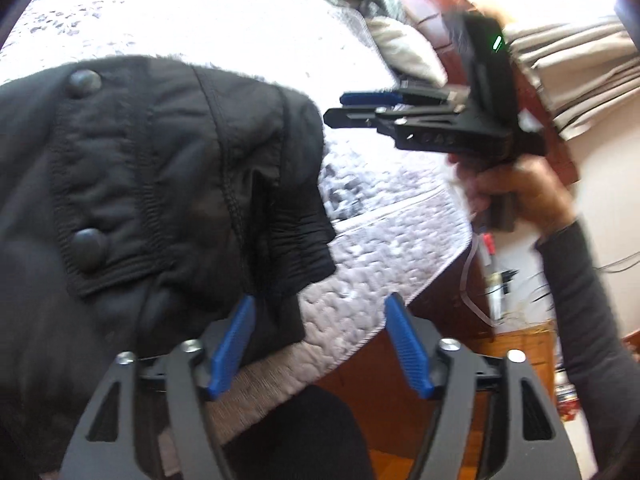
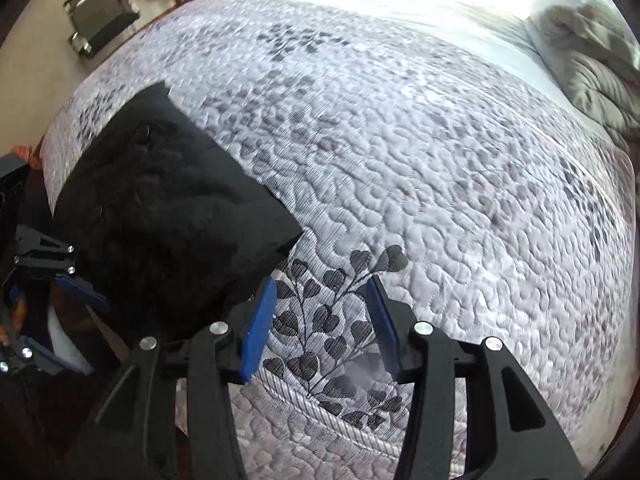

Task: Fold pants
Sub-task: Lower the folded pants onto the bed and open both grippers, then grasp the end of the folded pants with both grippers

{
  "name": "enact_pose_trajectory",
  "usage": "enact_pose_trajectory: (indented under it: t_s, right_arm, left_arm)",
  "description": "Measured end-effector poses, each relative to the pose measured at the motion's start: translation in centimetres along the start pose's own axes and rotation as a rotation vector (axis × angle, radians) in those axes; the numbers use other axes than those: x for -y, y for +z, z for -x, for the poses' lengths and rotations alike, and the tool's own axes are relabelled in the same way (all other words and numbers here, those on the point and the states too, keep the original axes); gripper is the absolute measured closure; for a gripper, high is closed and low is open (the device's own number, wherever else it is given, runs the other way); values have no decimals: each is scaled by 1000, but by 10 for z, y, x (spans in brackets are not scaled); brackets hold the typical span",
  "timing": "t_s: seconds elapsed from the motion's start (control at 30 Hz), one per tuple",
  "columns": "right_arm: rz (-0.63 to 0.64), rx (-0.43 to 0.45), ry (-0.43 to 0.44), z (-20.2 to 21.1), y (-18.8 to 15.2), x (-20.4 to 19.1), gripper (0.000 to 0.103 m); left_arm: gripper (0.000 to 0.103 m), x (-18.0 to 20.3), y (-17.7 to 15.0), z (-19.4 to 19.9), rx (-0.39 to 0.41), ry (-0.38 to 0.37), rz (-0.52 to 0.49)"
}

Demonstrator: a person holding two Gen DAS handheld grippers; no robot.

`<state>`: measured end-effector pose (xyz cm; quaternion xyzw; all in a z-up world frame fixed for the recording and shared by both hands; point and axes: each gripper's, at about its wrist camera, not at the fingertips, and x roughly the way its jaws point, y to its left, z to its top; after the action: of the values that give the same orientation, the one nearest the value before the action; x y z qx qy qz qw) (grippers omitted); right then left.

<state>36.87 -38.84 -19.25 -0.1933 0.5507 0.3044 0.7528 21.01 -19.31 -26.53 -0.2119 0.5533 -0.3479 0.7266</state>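
The black pants [image 1: 152, 184] lie bunched at the bed's [image 1: 380, 240] near edge, just left of the left claw [image 1: 320, 344], which gapes empty with one pad grazing their hem, nearer than the right claw [image 2: 320, 320], half open over bare quilt.

Home bedroom, quilted mattress [image 2: 440, 160], rumpled grey duvet [image 2: 588, 64], wooden headboard [image 1: 432, 4], curtain [image 1: 572, 64]
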Motion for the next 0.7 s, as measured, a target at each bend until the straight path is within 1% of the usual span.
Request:
enact_pose_trajectory:
  t_s: [0.07,0.1,0.17,0.23,0.27,0.3,0.33,0.37,0.4,0.47,0.5,0.57,0.6,0.63,0.67,0.7]
  right_arm:
    - [-92,103,59,19,0,-3,56]
    - [-121,149,103,26,2,-9,56]
    - [-174,225,212,28,8,-27,56]
    - [-249,241,317,10,15,-38,57]
    - [-284,235,348,-3,16,-41,57]
    - [-318,221,364,-18,13,-42,57]
    - [-355,210,361,-31,8,-41,58]
    - [-396,196,350,-46,0,-39,62]
    - [-428,183,347,-59,-9,-36,69]
    - [-513,195,355,-73,-30,-29,76]
    - [-541,207,365,-71,-40,-28,76]
    - [-568,240,364,-58,-46,-26,77]
    - [-586,253,335,-48,-49,-26,68]
    - [-610,273,307,-37,-53,-26,65]
    - [-628,301,312,-25,-58,-28,64]
    - [-635,325,336,-16,-61,-34,64]
  left_arm:
    - [19,-4,-4,34,62,-66,18]
    - [17,-8,-4,52,105,-77,25]
    - [12,-24,-5,87,207,-63,55]
    - [9,-47,-3,112,289,-37,105]
    - [9,-58,-1,120,309,-8,136]
    - [9,-74,1,127,321,19,159]
    - [9,-86,3,130,326,48,174]
    - [9,-99,7,133,327,85,187]
    - [9,-112,9,132,321,113,202]
    - [9,-134,9,126,297,146,248]
    - [9,-147,9,131,288,139,256]
    - [10,-154,9,132,297,139,260]
    - [10,-154,9,134,305,135,259]
    - [10,-157,5,143,318,123,259]
    - [10,-158,1,150,336,104,254]
    - [10,-160,-10,154,356,93,246]
